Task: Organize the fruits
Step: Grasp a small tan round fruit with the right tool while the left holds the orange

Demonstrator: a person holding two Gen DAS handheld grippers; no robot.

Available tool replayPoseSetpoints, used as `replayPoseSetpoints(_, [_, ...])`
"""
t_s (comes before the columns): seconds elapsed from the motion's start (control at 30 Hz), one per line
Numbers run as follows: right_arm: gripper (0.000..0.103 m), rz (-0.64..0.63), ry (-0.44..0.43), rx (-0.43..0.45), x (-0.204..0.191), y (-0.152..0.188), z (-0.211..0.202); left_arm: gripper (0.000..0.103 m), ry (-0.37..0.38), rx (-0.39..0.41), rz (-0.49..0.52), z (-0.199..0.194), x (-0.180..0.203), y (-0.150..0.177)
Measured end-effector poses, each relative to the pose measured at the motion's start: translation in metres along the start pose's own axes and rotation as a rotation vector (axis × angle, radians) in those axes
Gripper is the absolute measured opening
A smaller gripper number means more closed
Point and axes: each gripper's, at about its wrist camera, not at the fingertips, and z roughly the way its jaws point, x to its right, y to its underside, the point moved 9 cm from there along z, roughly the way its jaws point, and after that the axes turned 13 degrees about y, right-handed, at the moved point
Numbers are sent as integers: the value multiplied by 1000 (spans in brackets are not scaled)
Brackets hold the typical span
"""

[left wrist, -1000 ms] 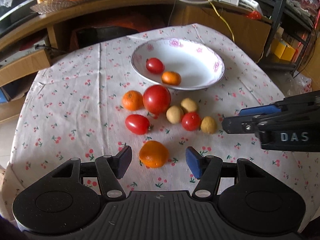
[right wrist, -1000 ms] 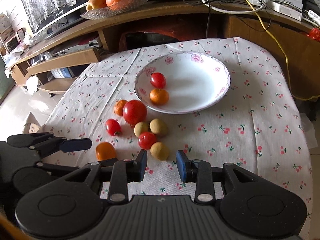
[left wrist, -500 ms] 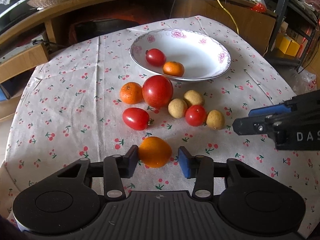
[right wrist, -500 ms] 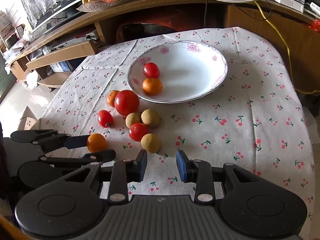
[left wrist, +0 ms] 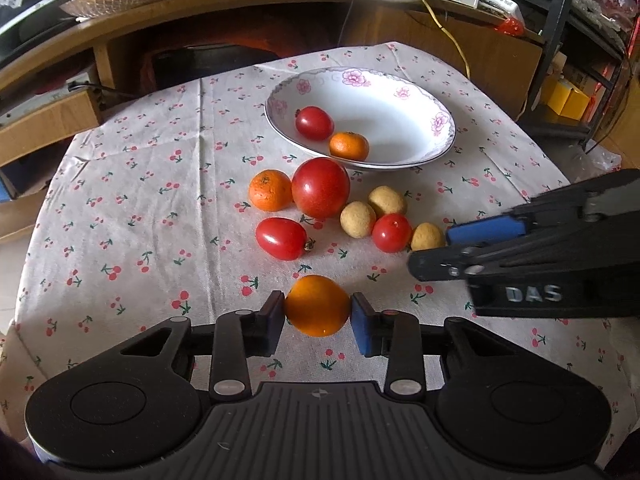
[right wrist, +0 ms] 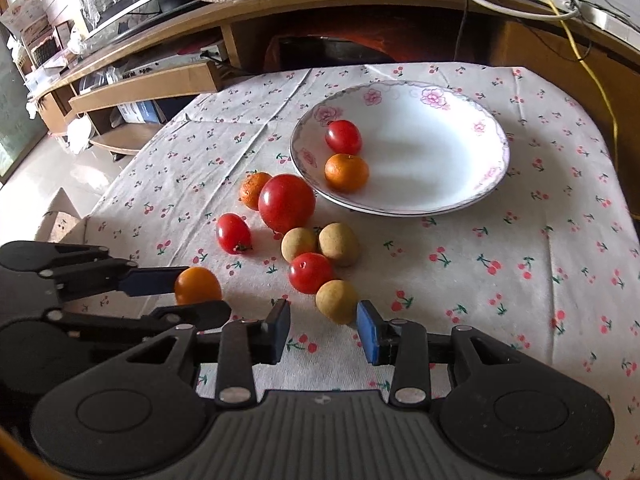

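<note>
On tablecloth, near edge | left gripper pinches orange fruit by its sides, ready for lifting to bowl | right gripper spread, straddling yellow-brown fruit, unclamped.

Home: cherry-print tablecloth, wooden shelving

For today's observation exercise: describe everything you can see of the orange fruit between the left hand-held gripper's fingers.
The orange fruit is small, roundish, smooth and glossy, deep orange with no stem showing. It sits between the blue pads of the left hand-held gripper, which press on both its sides, low over the cherry-print tablecloth, nearer the camera than the other loose fruits. Whether it rests on the cloth is unclear.
</note>
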Motion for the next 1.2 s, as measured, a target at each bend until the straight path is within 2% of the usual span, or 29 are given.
replayPoseSetpoints(0.17, [38, -30, 23, -7, -2, 1, 10, 45, -3, -11, 22, 2, 1, 2])
replayPoseSetpoints(0.5, [37, -59, 42, 10, -3, -1, 13, 56, -6, -12, 29, 7, -1, 1])
replayPoseSetpoints(0.67, [36, -73, 62, 12, -3, 1, 12, 52, 2, -18, 28, 11, 0, 2])
replayPoseSetpoints(0.73, [27, -78, 67, 19, -3, 1, 11, 49, 3, -16, 26, 10, 0, 2])
replayPoseSetpoints(0.8, [26, -74, 60, 22, -2, 0, 10, 44, 2, -13, 19, 10, -2, 1])
replayPoseSetpoints(1.2, [26, -104, 47, 21, -5, 5, -4, 43, 11, -13, 21, 3, 1, 2])
